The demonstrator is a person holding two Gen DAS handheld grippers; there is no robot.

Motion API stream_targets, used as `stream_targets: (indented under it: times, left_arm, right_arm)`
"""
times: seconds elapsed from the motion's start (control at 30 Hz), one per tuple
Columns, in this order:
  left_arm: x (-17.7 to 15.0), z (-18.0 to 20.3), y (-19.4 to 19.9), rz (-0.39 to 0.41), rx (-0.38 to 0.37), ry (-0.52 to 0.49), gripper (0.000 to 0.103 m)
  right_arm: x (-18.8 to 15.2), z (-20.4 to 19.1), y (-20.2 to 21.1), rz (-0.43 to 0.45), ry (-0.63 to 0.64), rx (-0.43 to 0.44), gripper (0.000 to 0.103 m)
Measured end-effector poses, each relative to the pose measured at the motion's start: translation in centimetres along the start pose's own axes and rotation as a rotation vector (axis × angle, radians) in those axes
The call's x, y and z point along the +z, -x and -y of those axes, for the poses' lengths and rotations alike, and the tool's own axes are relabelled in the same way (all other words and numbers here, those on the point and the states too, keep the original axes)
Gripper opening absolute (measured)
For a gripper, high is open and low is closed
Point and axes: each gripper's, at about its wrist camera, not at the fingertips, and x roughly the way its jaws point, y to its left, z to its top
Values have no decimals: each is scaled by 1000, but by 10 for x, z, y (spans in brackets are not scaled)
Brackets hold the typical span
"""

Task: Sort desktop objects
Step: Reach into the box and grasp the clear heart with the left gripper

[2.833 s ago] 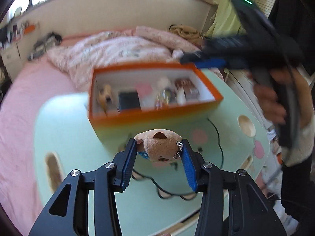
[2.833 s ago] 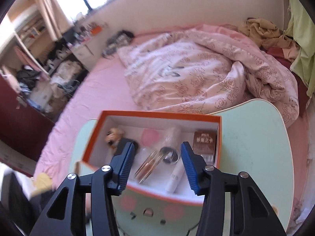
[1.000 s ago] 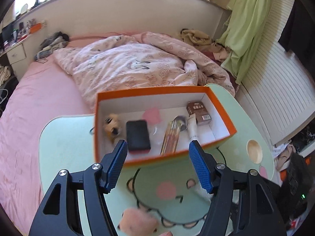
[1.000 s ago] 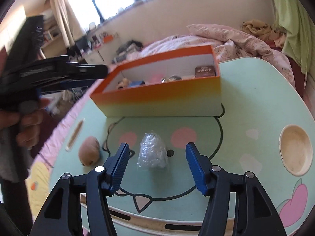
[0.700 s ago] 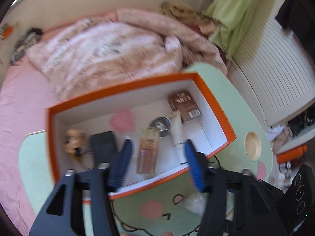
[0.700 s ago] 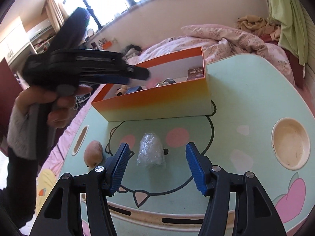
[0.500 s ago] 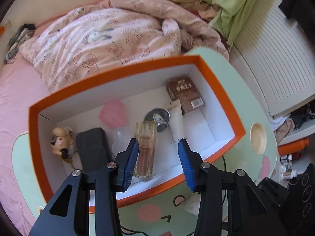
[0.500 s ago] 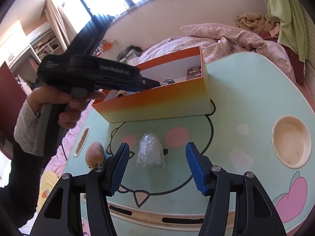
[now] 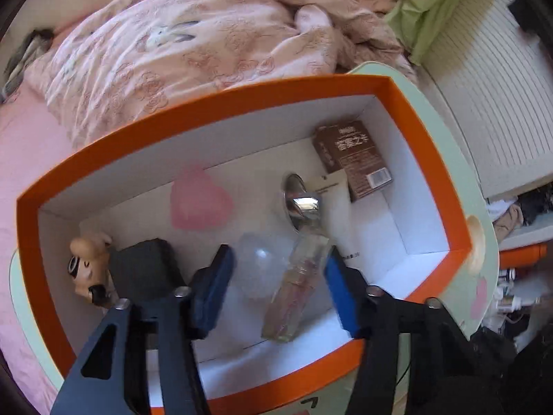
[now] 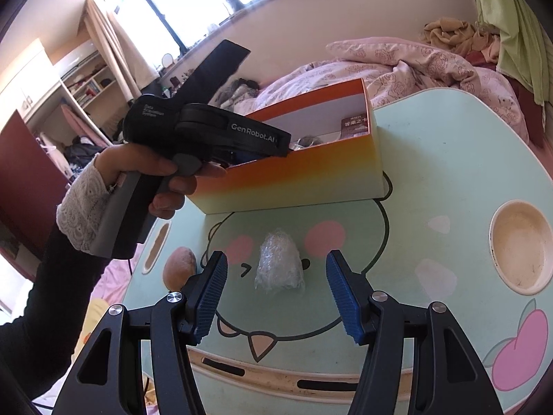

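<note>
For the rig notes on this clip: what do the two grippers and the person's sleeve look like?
Both the left gripper and right gripper have black angular fingers with silver screws and ribbed blue pads. The left's black body reads "GenRobot.AI" in white, above a grey handle. The sleeve is black with a white lace cuff.

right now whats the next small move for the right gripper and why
Probably ease the right gripper forward and down over the plastic-wrapped bundle, then close. Its fingers stand open, empty, already lined up on the bundle, which still lies on the table outside the orange box.
</note>
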Motion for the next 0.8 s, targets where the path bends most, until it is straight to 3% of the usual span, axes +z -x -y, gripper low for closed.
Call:
stream_targets:
  times: [0.07,0.57,0.8]
  left_arm:
    - [-3,-1,1,5,-15,7,38]
    - [-1,-48,18,37,-126,188,38]
    - [6,-43,9,34,-54,148,40]
  right_arm:
    - [0,1,-1,-3,-6,-1,59]
    - [3,0,-2,-8,-16,8,59]
    - [2,-2,-5,-21,-12,8,59]
